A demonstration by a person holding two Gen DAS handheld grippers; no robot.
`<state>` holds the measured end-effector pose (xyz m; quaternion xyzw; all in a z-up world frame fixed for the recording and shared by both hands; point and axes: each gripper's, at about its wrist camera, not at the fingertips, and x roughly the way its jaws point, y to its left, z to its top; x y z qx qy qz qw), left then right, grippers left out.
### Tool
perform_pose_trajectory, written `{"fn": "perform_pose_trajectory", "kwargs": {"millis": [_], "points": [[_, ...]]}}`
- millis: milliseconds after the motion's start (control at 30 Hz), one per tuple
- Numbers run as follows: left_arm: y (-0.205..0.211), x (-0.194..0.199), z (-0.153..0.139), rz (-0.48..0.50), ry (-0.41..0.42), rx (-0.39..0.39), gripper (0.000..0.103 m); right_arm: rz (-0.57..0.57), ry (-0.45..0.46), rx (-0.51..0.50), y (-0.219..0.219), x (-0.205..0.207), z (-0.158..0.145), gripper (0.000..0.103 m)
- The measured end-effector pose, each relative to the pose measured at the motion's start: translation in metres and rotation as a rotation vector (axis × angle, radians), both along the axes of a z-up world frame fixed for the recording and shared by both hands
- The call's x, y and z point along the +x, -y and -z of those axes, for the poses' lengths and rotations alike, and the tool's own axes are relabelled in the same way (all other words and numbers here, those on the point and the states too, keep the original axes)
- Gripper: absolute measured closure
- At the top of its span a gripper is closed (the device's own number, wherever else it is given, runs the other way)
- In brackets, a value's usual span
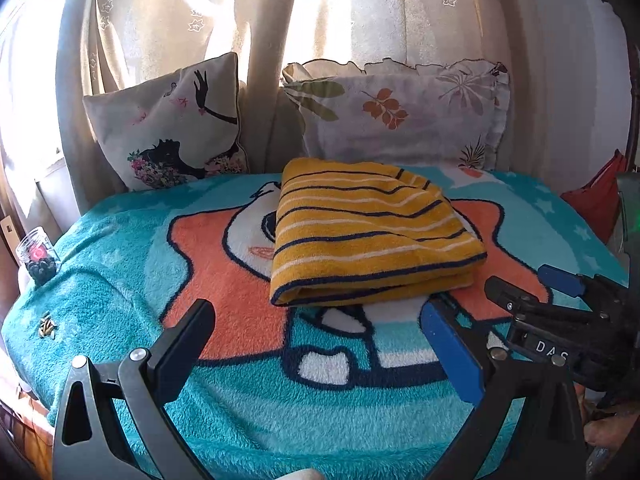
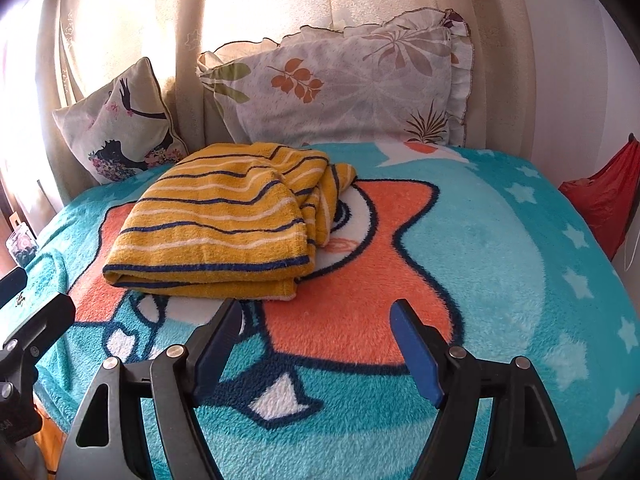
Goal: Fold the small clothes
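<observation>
A yellow garment with navy and white stripes (image 1: 372,232) lies folded in a thick flat stack on the teal and orange fleece blanket (image 1: 224,408). It also shows in the right wrist view (image 2: 224,220), with a loose part bunched at its far right side. My left gripper (image 1: 320,316) is open and empty, just in front of the garment's near edge. My right gripper (image 2: 316,316) is open and empty, in front of the garment's near right corner. The right gripper also shows at the right of the left wrist view (image 1: 532,280).
Two pillows lean against the curtain at the back: a square one with a black figure (image 1: 172,128) and a leaf-print one (image 1: 400,116). A small glass jar (image 1: 38,256) stands at the left edge. A red cloth (image 2: 600,196) lies at the right.
</observation>
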<state>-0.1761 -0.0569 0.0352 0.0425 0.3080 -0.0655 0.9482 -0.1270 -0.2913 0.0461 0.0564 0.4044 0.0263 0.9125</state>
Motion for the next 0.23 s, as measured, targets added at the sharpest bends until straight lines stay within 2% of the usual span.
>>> {"fn": "perform_pose_trajectory", "kwargs": {"millis": [233], "points": [[-0.019,0.013,0.01,-0.041,-0.048,-0.043,0.0,-0.058,-0.026,-0.024,-0.026,0.014,0.004,0.022]]}}
